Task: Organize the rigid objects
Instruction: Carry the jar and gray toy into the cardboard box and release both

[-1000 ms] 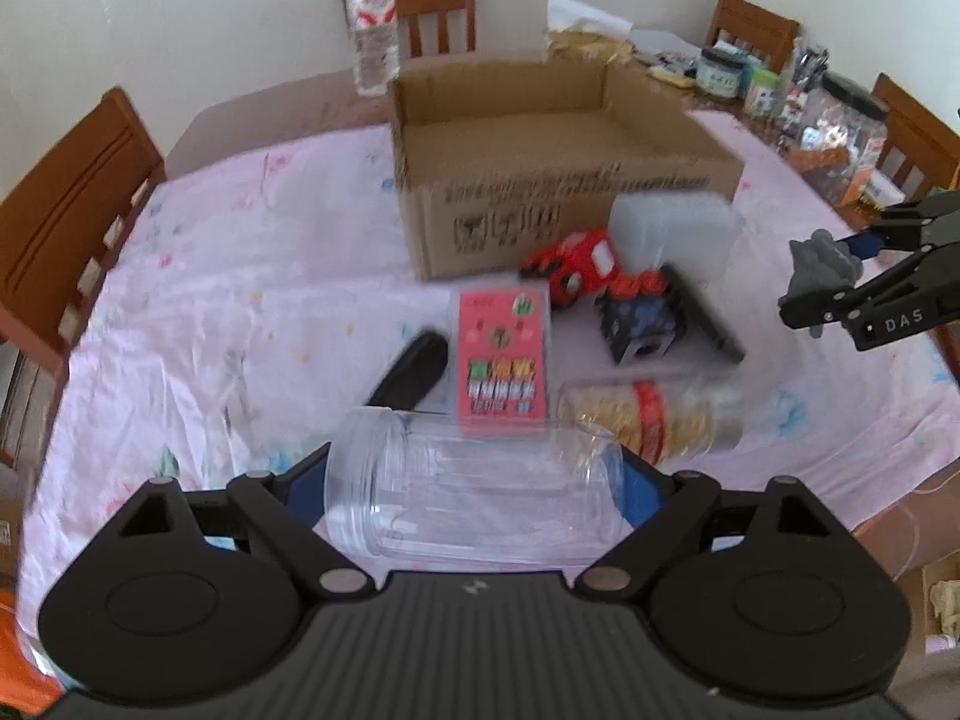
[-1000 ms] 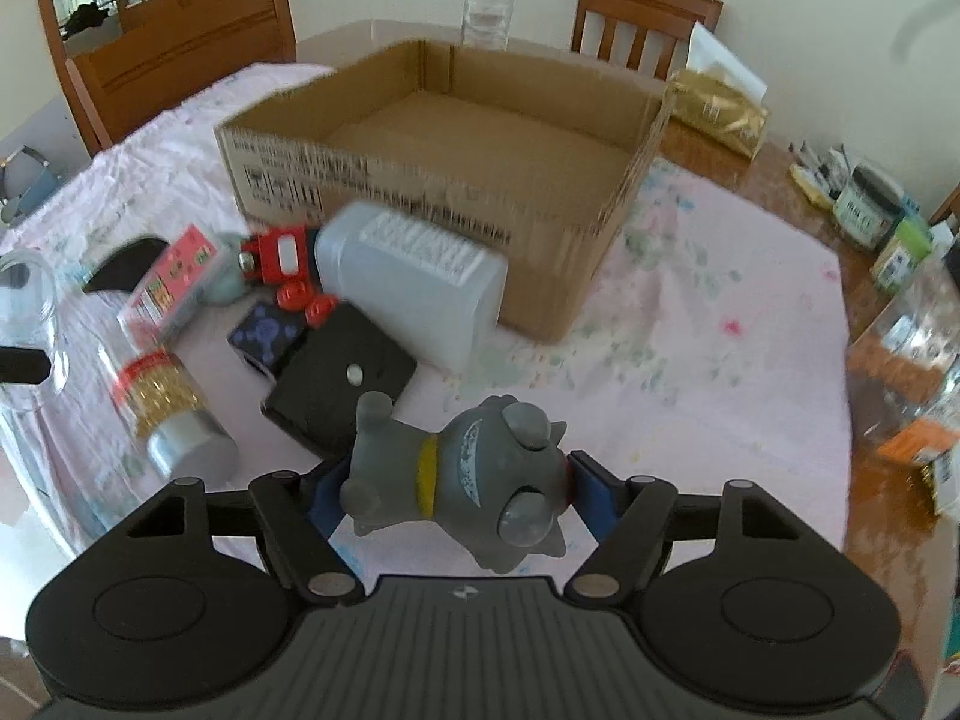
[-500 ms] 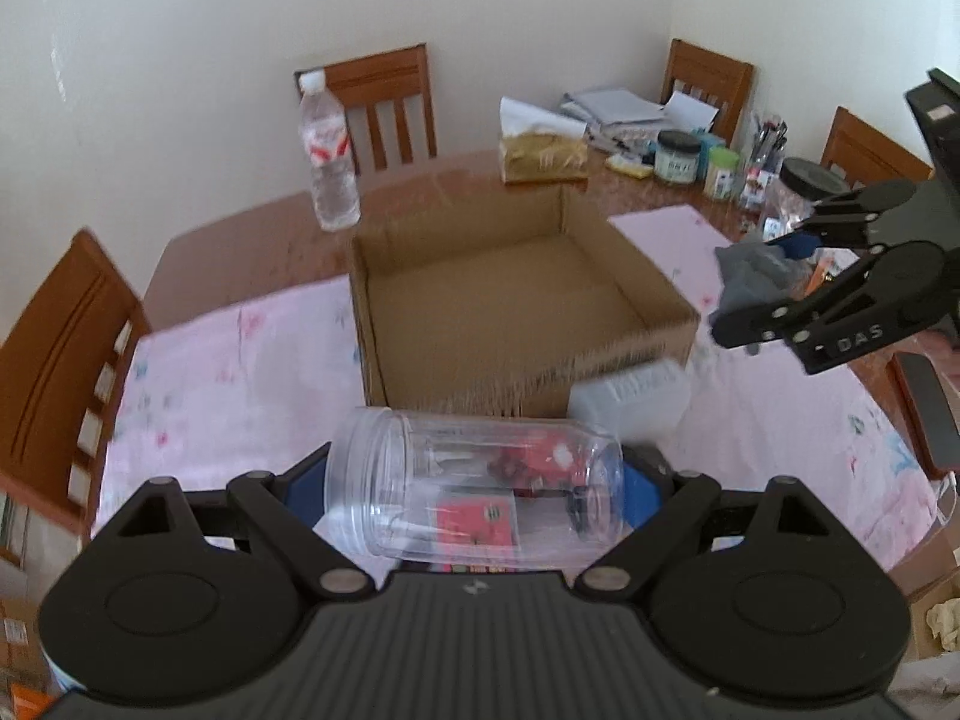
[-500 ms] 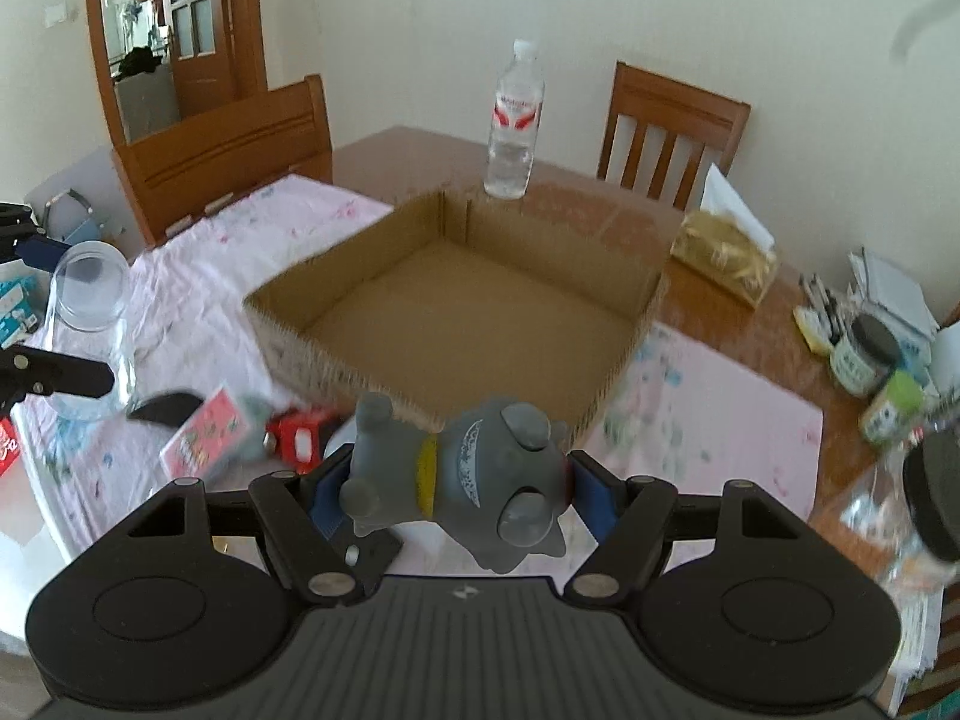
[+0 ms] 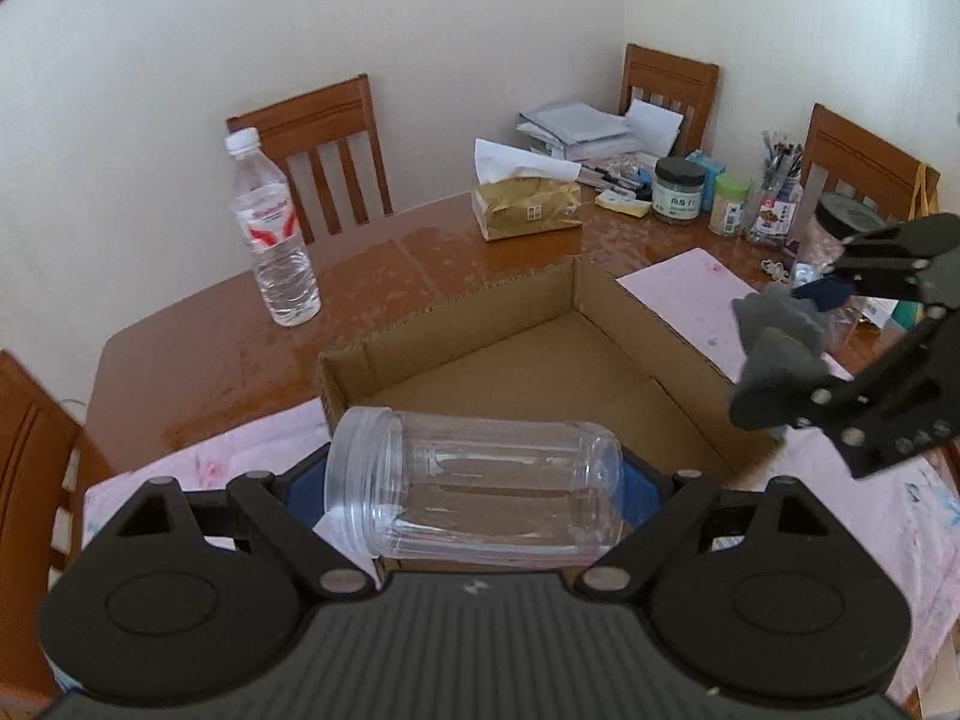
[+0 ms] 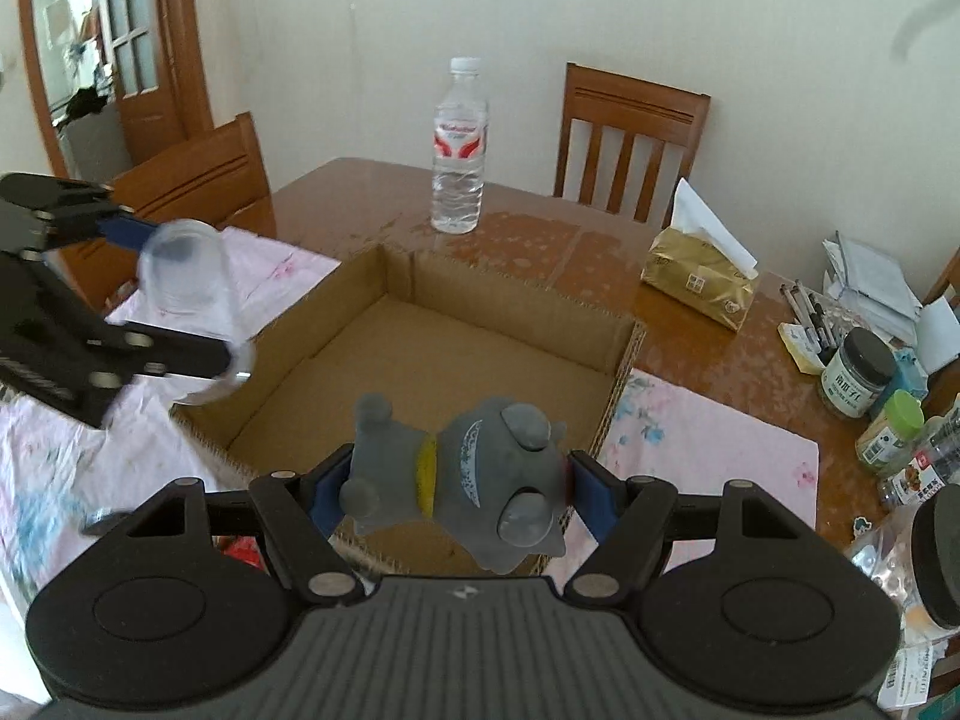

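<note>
Having been lifted off the table since a second ago, a clear ribbed plastic jar (image 5: 474,501) is pinched lengthwise by the left gripper (image 5: 474,495) and a grey rubbery animal figure (image 6: 462,483) by the right gripper (image 6: 459,489), both now held over the near edge of the open brown cardboard box (image 6: 624,348), so release into it seems next.

Plain cream walls (image 5: 450,30) meet at a corner in the upper right of the left wrist view. A glossy brown wooden dining table (image 5: 372,276) fills the middle, partly covered by a pale pink floral tablecloth (image 6: 708,438). Slat-backed wooden chairs (image 5: 318,132) stand along its far edge, with others at the upper right and at the left edge. In the upper left of the right wrist view, a wooden door with glass panes (image 6: 129,42) sits in an arched wooden frame. Soft daylight reflects off the tabletop.
</note>
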`<state>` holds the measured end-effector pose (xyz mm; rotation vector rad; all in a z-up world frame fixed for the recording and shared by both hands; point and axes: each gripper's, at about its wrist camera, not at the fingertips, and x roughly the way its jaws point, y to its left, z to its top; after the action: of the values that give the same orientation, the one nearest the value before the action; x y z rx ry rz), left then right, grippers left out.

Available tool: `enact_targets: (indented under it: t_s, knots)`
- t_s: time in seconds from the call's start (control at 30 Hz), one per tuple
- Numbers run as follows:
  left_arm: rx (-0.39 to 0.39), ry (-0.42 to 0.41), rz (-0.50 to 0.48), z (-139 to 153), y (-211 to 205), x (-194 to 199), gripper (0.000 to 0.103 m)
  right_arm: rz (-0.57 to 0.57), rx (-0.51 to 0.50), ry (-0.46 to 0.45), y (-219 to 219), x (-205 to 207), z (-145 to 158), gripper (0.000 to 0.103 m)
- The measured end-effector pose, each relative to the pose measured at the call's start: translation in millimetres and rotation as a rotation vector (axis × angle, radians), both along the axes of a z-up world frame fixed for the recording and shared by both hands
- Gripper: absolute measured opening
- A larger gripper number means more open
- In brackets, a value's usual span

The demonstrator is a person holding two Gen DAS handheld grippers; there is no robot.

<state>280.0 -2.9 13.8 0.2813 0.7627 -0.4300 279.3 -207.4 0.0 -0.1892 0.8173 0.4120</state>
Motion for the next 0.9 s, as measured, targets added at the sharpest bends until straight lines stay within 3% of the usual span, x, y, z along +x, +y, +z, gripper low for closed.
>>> enact_targets:
  t_s: [0.23,0.3,0.4,0.6,0.9]
  knots:
    - [0.002,-0.013,0.002,-16,-9,56,0.091,-0.044,-0.014,0.001,2,15,4,0.078]
    - [0.004,-0.021,0.023,-22,-10,70,0.097,-0.051,-0.017,0.001,3,18,5,0.078]
    - [0.007,-0.012,0.054,-31,-9,82,0.098,-0.06,-0.027,0.003,4,22,4,0.078]
    - [-0.037,-0.033,0.093,-27,10,65,0.1,-0.063,-0.038,0.014,8,33,-1,0.078]
    - [-0.065,-0.018,0.24,-16,50,8,0.101,-0.05,-0.045,0.042,18,65,-13,0.078]
